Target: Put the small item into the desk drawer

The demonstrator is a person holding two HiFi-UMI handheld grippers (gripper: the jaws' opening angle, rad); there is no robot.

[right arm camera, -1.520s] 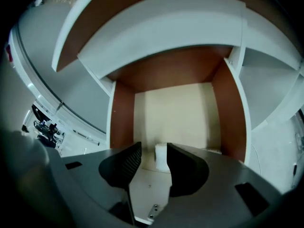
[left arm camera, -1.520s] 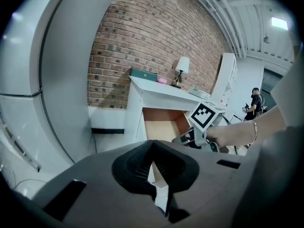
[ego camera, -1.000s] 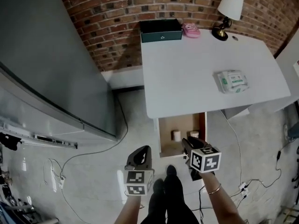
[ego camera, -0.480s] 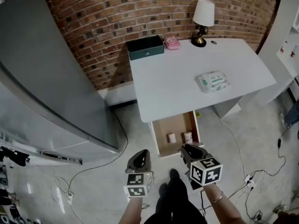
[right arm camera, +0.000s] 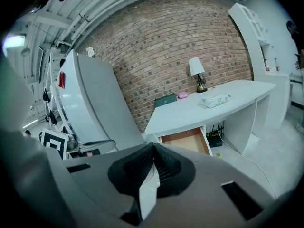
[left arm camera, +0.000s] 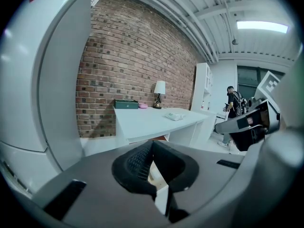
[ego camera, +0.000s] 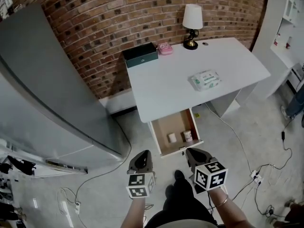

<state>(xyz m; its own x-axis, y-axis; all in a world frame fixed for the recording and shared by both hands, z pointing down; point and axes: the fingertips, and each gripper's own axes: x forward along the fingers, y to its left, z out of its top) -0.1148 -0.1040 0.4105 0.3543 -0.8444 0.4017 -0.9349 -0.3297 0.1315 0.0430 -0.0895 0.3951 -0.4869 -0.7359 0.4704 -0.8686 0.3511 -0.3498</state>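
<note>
Right claw (right arm camera: 153, 150) is clenched, pads together. Its jaws have just been closing with nothing between them. Left claw (left arm camera: 152, 147) is clenched too, tips meeting, empty. Both sit low near my body, well apart from the drawer (ego camera: 176, 123).

Progress: the drawer is pulled out under the front edge of the table (ego camera: 175, 87). Two small things lie on its floor near the front: a small white item (ego camera: 172, 137) and, just beside it, a second small item (ego camera: 188, 136) with some red on it. I can't tell which one the task means. Neither claw holds anything, so I judge the placing done. The drawer is open; the task doesn't ask for it to be pushed in, but that's the only step I could see left.

Views:
- **Head view:** the only one that looks down into the drawer and shows the two items. It also shows the wipes pack (ego camera: 205, 80), lamp (ego camera: 192, 25) and green box (ego camera: 140, 55) on the table.
- **Right gripper view:** shows the open drawer side-on, brown inner wall only, contents not visible. The left claw's marker cube is at its left edge.
- **Left gripper view:** the drawer is mostly behind my own jaws. It adds a person (left arm camera: 233, 101) standing far off by the white shelves, who isn't in the other views.
</note>
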